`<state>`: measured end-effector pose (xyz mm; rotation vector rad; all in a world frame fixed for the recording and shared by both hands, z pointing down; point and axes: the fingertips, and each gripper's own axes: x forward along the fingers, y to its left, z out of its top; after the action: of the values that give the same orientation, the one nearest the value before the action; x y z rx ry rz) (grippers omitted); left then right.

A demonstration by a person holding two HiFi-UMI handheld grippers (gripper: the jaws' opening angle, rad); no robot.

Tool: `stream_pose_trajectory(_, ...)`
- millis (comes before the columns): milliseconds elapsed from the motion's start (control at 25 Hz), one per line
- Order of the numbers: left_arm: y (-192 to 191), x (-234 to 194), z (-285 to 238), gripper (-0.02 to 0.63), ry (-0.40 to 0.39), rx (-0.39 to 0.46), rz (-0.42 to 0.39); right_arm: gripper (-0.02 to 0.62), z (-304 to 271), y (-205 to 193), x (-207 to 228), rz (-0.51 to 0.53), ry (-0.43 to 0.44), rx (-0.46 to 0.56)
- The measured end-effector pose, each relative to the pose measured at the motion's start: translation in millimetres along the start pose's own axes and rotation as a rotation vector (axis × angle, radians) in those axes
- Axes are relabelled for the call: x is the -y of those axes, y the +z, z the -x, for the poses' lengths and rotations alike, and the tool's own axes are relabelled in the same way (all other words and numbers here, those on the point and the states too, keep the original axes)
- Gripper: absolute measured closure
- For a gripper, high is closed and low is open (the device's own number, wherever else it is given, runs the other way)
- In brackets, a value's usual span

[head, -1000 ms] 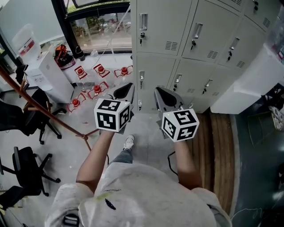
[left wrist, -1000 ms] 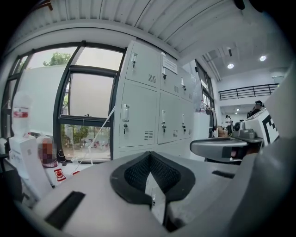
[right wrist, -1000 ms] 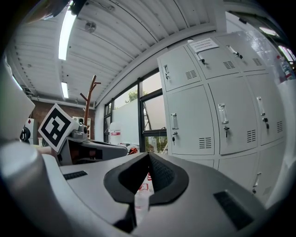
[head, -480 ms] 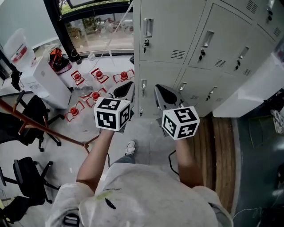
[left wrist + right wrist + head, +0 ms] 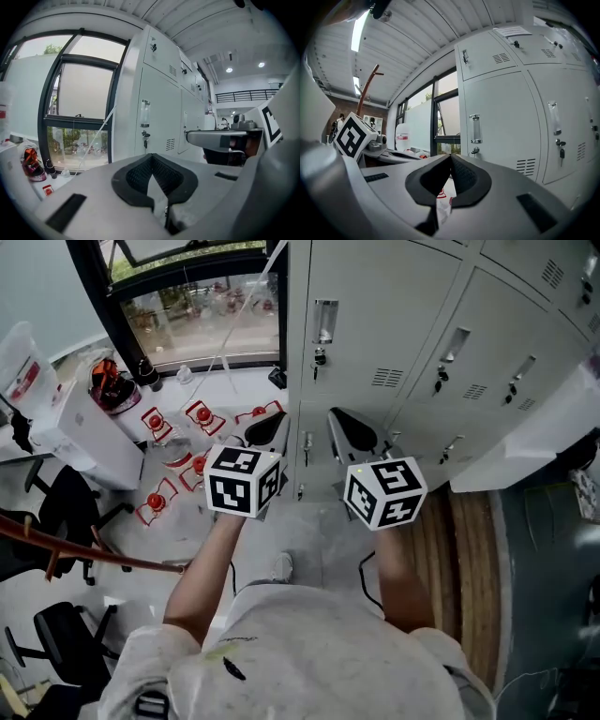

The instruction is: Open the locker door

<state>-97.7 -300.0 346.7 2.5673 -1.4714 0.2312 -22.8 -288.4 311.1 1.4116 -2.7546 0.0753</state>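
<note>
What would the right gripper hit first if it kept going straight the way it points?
Most likely the end locker's door, near its handle. The right gripper, shut and empty, aims close to that door's window-side edge, so it might instead slip past toward the window; depth is unclear.

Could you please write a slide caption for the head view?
Left tool and right tool, both shut and empty, held before the closed grey lockers.

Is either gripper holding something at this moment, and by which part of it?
Nothing is held. The left gripper and the right gripper are both shut on nothing, and neither touches the lockers.
</note>
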Motion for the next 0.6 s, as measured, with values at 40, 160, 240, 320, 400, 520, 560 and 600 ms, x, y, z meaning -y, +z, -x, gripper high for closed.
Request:
stream_pose_trajectory(40, 1, -4, -4, 0.600, -0.008, -0.002, -0.001, 0.597, -6, 3, 2, 0.005, -0.007, 0.002)
stream_pose_trajectory(160, 6, -17, -18, 0.600, -0.023, -0.004, -0.004, 0.597, -25, 10, 11, 0.016, -0.025, 0.009)
stream_pose_trajectory(240, 9, -28, -26, 0.600, -0.028, -0.003, -0.005, 0.597, -38, 13, 15, 0.019, -0.033, 0.012)
stream_pose_trajectory(320, 12, -38, -33, 0.600, -0.033, -0.002, -0.006, 0.597, -50, 16, 18, 0.022, -0.039, 0.018)
stream_pose_trajectory(400, 16, -47, -39, 0.600, -0.039, -0.001, -0.007, 0.597, -61, 21, 21, 0.025, -0.042, 0.025)
stream_pose_trajectory(520, 20, -59, -51, 0.600, -0.049, -0.002, -0.007, 0.597, -76, 28, 27, 0.033, -0.054, 0.033)
stream_pose_trajectory(560, 22, -62, -55, 0.600, -0.054, -0.002, -0.006, 0.597, -80, 29, 30, 0.036, -0.060, 0.035)
stream_pose_trajectory(600, 23, -65, -60, 0.600, -0.060, -0.001, -0.006, 0.597, -85, 31, 32, 0.039, -0.066, 0.037)
